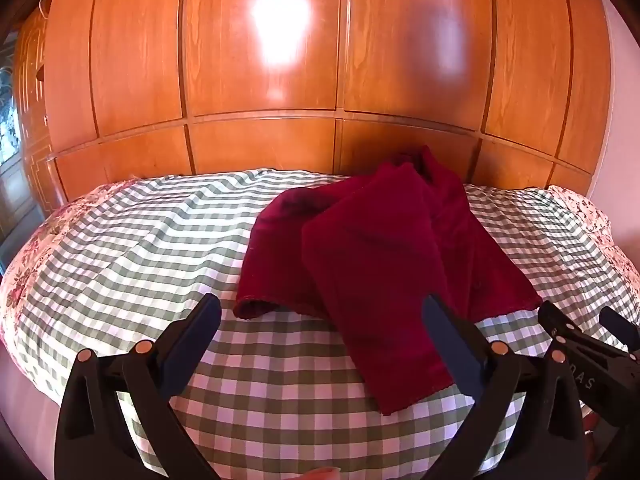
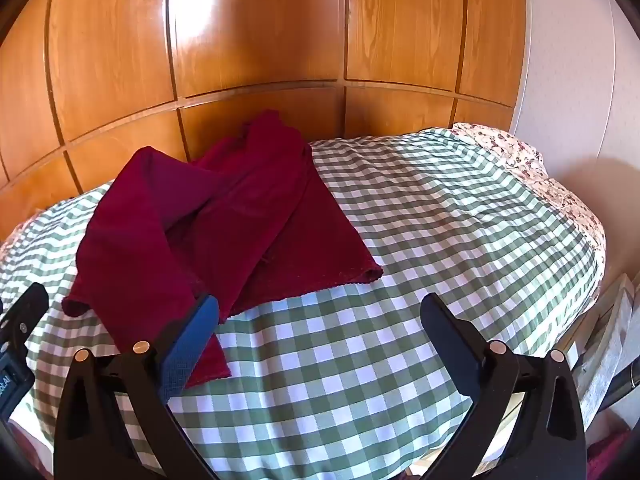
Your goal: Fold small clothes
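Both tongs are hanging released, jaws wide, gripping nothing. Part of the dark red garment (image 1: 372, 264) is hiding behind the left gripper's (image 1: 322, 320) right finger. It is lying rumpled on the checked bedspread (image 2: 420, 240), left of the right gripper (image 2: 320, 320). Bare checked cloth is stretching rightward toward the bed's edge.

— Where's the left gripper (image 1: 322, 312)?
— Hovering near the red garment (image 1: 372, 264), jaws spread wide, nothing between them. Its right-hand finger (image 1: 448, 344) overlaps the cloth's near end in view.
— And the right gripper (image 2: 320, 312)?
— Also wide open, empty, just right of the garment's near end. Its left-hand finger (image 2: 192, 340) sits over the cloth edge; contact can't be told.
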`<state>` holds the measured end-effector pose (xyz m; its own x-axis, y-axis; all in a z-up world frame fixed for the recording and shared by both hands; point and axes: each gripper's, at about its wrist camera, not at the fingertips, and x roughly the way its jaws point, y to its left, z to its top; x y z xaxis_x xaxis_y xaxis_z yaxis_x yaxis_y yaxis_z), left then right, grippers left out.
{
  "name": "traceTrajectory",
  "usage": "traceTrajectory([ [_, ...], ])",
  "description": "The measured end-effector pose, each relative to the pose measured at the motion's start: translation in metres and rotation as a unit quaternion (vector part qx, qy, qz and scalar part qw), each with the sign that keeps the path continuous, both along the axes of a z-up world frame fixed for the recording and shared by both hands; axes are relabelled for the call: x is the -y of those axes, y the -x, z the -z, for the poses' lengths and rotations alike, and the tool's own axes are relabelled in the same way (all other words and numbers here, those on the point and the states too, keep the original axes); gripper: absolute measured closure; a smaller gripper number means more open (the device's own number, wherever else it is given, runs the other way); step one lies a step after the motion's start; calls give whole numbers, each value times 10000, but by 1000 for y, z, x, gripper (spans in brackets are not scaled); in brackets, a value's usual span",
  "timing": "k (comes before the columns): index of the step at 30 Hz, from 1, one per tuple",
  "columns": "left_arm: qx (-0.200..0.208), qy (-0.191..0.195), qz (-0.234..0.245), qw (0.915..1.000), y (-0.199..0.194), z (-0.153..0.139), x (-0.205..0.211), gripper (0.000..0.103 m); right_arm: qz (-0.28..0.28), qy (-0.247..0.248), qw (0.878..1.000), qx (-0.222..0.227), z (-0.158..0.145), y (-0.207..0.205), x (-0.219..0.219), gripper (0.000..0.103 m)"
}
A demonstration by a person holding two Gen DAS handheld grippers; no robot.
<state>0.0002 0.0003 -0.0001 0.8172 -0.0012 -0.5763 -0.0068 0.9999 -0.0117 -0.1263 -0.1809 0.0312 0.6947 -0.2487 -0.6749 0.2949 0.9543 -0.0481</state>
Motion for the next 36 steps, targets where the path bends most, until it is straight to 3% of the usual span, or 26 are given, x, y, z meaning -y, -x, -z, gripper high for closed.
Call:
traceTrajectory([
  [36,-25,128,20,9999,2,-1,-1,3,-19,22,9999,135,-3,1,-2,3],
])
